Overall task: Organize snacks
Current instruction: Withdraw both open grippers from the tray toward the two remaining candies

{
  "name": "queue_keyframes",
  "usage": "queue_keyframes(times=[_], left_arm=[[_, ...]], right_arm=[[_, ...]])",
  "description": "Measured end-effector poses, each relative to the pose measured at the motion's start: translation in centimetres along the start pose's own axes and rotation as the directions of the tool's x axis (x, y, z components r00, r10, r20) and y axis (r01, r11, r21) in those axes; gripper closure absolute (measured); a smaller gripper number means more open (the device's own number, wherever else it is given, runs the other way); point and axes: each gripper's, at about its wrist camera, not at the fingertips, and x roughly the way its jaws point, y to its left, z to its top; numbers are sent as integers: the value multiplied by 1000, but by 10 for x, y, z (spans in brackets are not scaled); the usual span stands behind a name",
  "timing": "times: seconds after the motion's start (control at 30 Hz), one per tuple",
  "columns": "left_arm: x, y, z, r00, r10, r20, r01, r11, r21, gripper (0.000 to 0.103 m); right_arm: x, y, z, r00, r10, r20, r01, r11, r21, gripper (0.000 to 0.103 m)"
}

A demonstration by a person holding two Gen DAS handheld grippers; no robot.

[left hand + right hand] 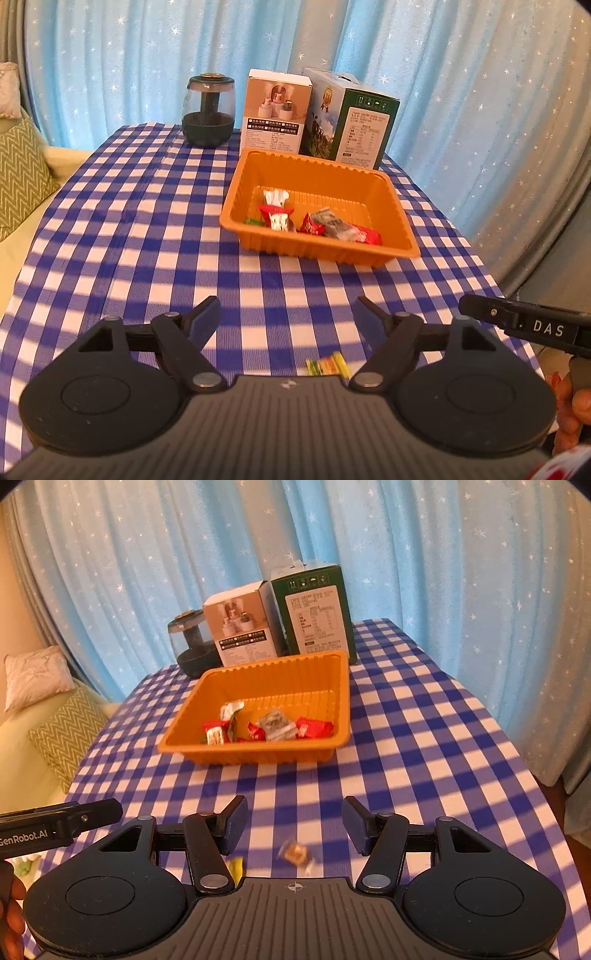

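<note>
Hovering over the checked counter [129,229], both tongs [288,317] [293,821] gape empty; a blurred, seemingly brown snack [295,853] lies below.

Blue-and-white checked table [129,221], orange tray [369,254] at centre, jar [209,110] and two boxes [275,110] behind, small wrapped snacks [327,367] at lower centre
</note>
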Motion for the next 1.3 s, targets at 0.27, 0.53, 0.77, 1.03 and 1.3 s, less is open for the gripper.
queue_keyframes(times=[0.27, 0.53, 0.77, 1.03, 1.3], left_arm=[[-27, -2, -30, 1000, 15, -12, -15, 1000, -4, 23], [-47, -6, -50, 1000, 13, -20, -13, 1000, 12, 22], [-61, -8, -59, 1000, 10, -19, -9, 1000, 26, 22], [-65, -6, -64, 1000, 4, -30, -3, 999, 36, 22], [-58, -6, -67, 998, -36, -42, 39, 997, 69, 22]], right_arm=[[-31, -6, -33, 1000, -22, -14, 22, 1000, 5, 46], [-53, -5, -48, 1000, -26, -13, 26, 1000, 0, 46], [-64, -5, -55, 1000, -27, -13, 27, 1000, -12, 46], [-67, -5, -61, 999, -28, -22, 27, 1000, -15, 46], [-62, -9, -63, 999, -33, -31, 33, 999, -31, 46]])
